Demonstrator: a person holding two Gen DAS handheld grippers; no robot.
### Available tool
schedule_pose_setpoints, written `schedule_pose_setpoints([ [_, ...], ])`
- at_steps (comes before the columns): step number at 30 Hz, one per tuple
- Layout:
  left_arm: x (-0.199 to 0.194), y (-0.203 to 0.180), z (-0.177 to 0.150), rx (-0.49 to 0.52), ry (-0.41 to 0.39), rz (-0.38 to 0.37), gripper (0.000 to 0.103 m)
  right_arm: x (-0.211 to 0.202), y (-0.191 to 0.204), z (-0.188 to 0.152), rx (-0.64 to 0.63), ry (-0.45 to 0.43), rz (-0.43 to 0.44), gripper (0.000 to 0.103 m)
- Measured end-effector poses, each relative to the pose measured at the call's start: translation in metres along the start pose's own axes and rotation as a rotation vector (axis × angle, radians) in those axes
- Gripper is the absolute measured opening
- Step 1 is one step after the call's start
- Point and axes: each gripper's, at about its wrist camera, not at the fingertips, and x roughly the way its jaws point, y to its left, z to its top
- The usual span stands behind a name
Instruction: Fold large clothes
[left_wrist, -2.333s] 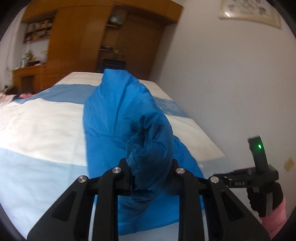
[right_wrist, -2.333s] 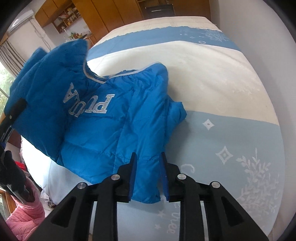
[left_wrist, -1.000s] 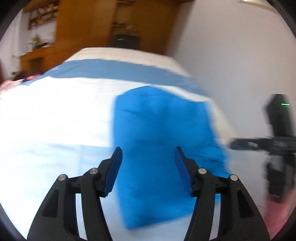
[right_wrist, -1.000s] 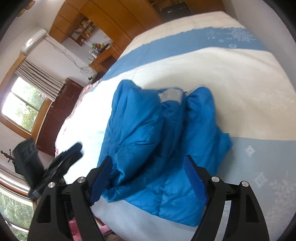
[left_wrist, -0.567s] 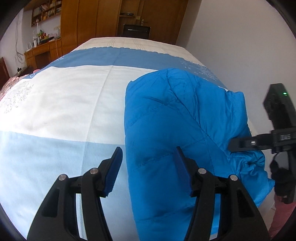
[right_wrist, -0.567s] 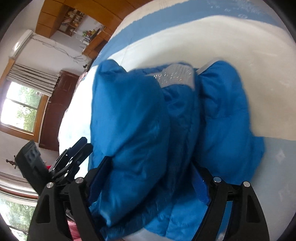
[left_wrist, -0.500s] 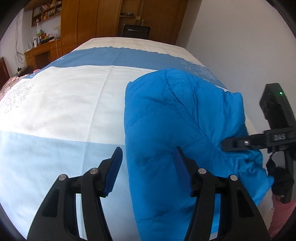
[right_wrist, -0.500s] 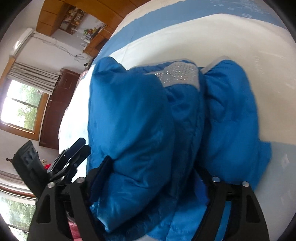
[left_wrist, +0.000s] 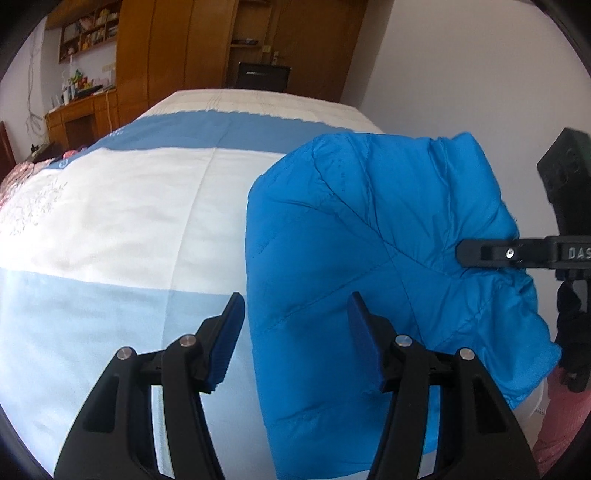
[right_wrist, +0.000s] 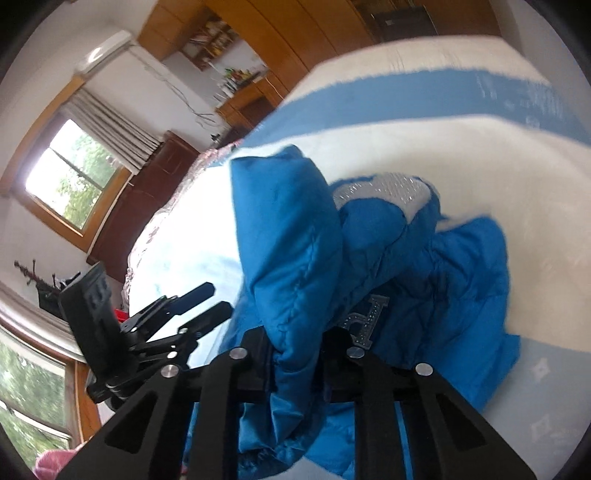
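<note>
We see the blue jacket (left_wrist: 369, 266) lying folded on the bed (left_wrist: 122, 221) near its edge, beside the wall (left_wrist: 461, 74). Our right gripper (right_wrist: 295, 354) is clamped on a thick fold of the jacket at its near side. Our left gripper (left_wrist: 295, 332) hovers with its jaws apart, one finger over the jacket, the other over the bedspread, holding nothing.

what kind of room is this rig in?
Most likely a home bedroom: a bed with a blue-and-white striped cover fills the view, wooden wardrobes line the far wall, and a curtained window sits beside it.
</note>
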Motion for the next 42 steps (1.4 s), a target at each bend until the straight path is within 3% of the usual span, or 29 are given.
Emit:
schedule_pose_setpoints([
  [4, -0.006, -0.017, 0.001, 0.031, -0.015, -0.031, 0.058, -0.025, 0.001, -0.004, -0.008, -0.038, -0.016, 0.015],
  [9, 0.003, -0.035, -0.003, 0.069, 0.018, -0.069, 0.058, -0.041, -0.026, -0.019, 0.057, -0.056, -0.048, 0.015],
  [15, 0.036, -0.045, -0.011, 0.073, 0.13, -0.162, 0.058, -0.03, -0.078, -0.051, 0.182, -0.001, -0.108, 0.015],
  [25, 0.068, -0.053, -0.029, 0.133, 0.135, -0.135, 0.061, 0.007, -0.136, -0.075, 0.297, -0.013, -0.012, 0.021],
  [30, 0.069, -0.055, -0.035, 0.13, 0.129, -0.124, 0.062, 0.007, -0.138, -0.082, 0.298, -0.034, -0.023, 0.023],
  [34, 0.063, -0.048, -0.026, 0.094, 0.145, -0.148, 0.06, -0.008, -0.134, -0.081, 0.295, -0.028, -0.052, 0.034],
  [39, 0.031, -0.031, -0.015, 0.03, 0.129, -0.18, 0.059, -0.054, -0.076, -0.079, 0.102, -0.101, -0.268, 0.035],
  [42, 0.013, -0.026, -0.012, 0.016, 0.091, -0.152, 0.057, -0.07, -0.032, -0.077, -0.02, -0.117, -0.258, 0.035],
])
